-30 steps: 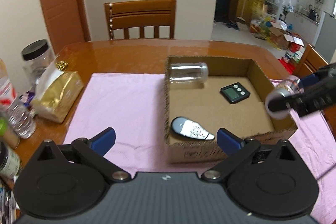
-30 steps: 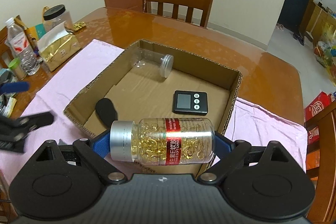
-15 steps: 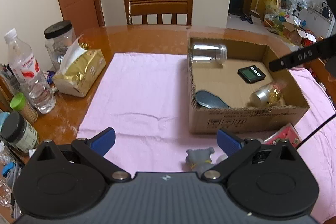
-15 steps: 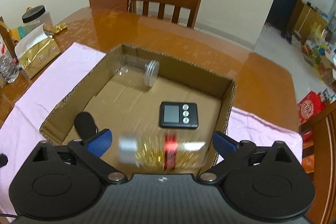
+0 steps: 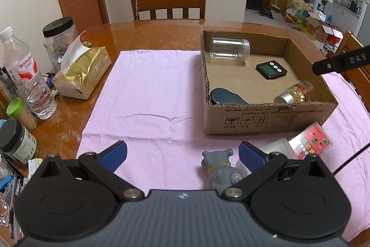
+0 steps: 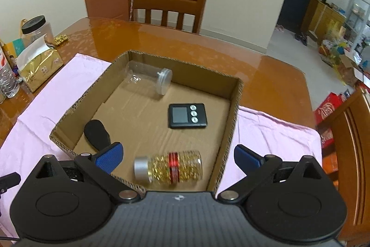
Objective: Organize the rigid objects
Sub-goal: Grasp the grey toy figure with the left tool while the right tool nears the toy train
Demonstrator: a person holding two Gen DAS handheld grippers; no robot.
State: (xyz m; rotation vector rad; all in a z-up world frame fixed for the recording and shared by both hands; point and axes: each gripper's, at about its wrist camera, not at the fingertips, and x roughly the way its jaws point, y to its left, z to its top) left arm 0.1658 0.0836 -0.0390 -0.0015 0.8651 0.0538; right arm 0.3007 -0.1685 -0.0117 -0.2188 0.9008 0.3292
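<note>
A cardboard box [image 5: 266,117] [image 6: 233,122] stands on a pink cloth. In it lie an empty clear jar [image 5: 230,51] [image 6: 150,80], a black timer [image 5: 271,70] [image 6: 187,115], a dark oval object [image 5: 225,97] [image 6: 96,134] and a bottle of gold capsules [image 5: 294,95] [image 6: 170,166]. My right gripper [image 6: 178,155] is open and empty just above the bottle. My left gripper [image 5: 182,154] is open and empty over the cloth, with a grey toy figure [image 5: 219,168] between its fingers near the right one. A pink card pack [image 5: 309,142] and a clear container [image 5: 277,147] lie beside the box.
At the table's left edge stand a gold tissue pack [image 5: 83,71] [image 6: 37,66], a water bottle [image 5: 27,75], a black-lidded jar [image 5: 60,38] [image 6: 37,29] and smaller jars [image 5: 16,142]. A wooden chair [image 5: 167,0] [image 6: 166,6] stands behind the table. Another chair [image 6: 346,142] is at the right.
My right gripper opened and dropped the capsule bottle into the box, where it now lies on its side. My left gripper pulled back toward me, bringing the grey toy into view.
</note>
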